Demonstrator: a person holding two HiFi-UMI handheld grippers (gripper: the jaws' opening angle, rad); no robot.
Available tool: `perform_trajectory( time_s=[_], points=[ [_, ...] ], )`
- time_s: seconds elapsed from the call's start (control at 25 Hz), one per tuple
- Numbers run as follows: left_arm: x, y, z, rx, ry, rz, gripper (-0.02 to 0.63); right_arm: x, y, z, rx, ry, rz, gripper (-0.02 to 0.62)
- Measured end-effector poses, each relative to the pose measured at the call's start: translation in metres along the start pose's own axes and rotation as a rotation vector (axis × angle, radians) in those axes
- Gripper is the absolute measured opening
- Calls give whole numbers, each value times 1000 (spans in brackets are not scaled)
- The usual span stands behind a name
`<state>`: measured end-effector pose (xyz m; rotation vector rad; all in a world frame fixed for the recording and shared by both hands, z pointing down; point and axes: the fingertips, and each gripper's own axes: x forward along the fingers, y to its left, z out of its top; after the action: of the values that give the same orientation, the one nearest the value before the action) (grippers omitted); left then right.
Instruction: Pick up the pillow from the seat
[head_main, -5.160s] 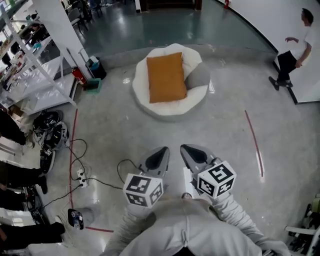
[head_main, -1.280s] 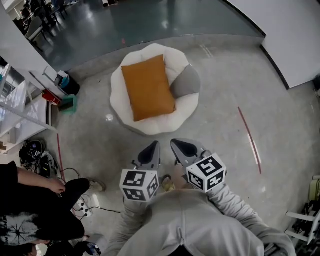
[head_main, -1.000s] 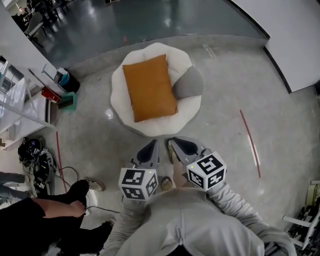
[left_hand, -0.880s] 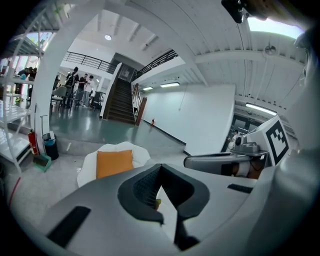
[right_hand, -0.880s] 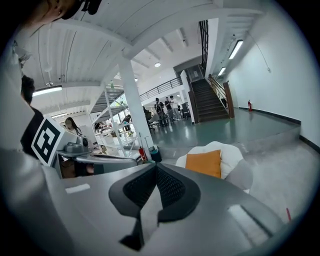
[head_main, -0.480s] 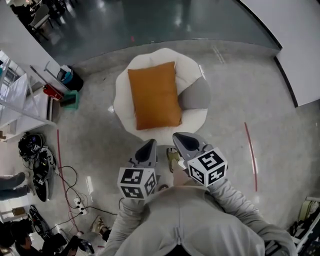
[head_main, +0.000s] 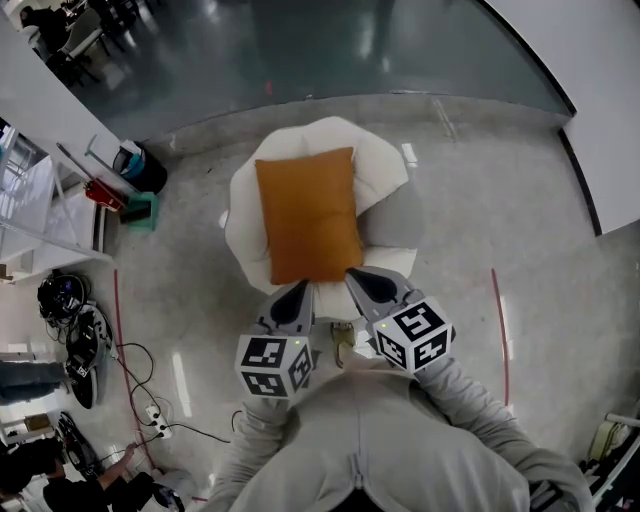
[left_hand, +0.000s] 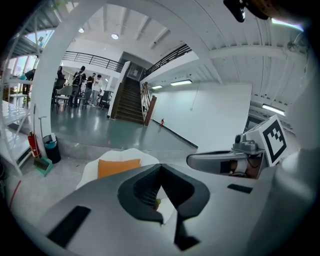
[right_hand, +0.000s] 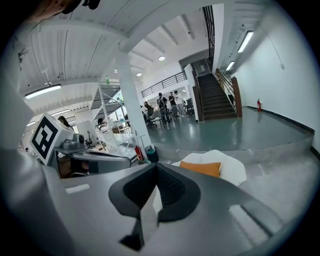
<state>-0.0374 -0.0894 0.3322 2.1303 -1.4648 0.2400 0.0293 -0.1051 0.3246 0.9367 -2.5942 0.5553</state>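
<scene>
An orange rectangular pillow (head_main: 308, 215) lies flat on a round white seat (head_main: 243, 205) on the floor, with a small grey cushion (head_main: 397, 214) at its right. My left gripper (head_main: 298, 291) and right gripper (head_main: 359, 279) are side by side, both shut and empty, their tips just short of the seat's near rim and the pillow's near edge. The pillow (left_hand: 118, 167) shows beyond the shut left gripper (left_hand: 160, 167) in the left gripper view. In the right gripper view, the pillow (right_hand: 201, 168) lies on the seat (right_hand: 233, 169) past the shut right gripper (right_hand: 155, 169).
Left of the seat stand a dark bin (head_main: 141, 166), a red fire extinguisher (head_main: 103, 192) and a teal dustpan (head_main: 139, 209) beside a white rack (head_main: 40, 205). Cables and gear (head_main: 72, 322) litter the floor at left. A red tape line (head_main: 498, 320) runs at right. People (left_hand: 80, 85) stand far off.
The seat and pillow have come nearer, so the gripper tips now reach the seat's near rim. The person in dark clothes at lower left has mostly left the head view.
</scene>
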Motion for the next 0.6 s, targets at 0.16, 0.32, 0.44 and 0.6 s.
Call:
perform_trajectory(
  time_s=[0.16, 0.32, 0.44, 0.6],
  points=[
    [31, 8, 14, -8, 1, 11, 2, 17, -29, 12, -3, 11, 5, 0],
    [56, 21, 28, -20, 5, 27, 2, 36, -53, 26, -5, 21, 9, 0],
    [72, 32, 35, -24, 9, 41, 2, 49, -66, 33, -7, 26, 16, 0],
    [88, 41, 43, -30, 11, 60, 2, 61, -81, 39, -11, 39, 25, 0]
  ],
)
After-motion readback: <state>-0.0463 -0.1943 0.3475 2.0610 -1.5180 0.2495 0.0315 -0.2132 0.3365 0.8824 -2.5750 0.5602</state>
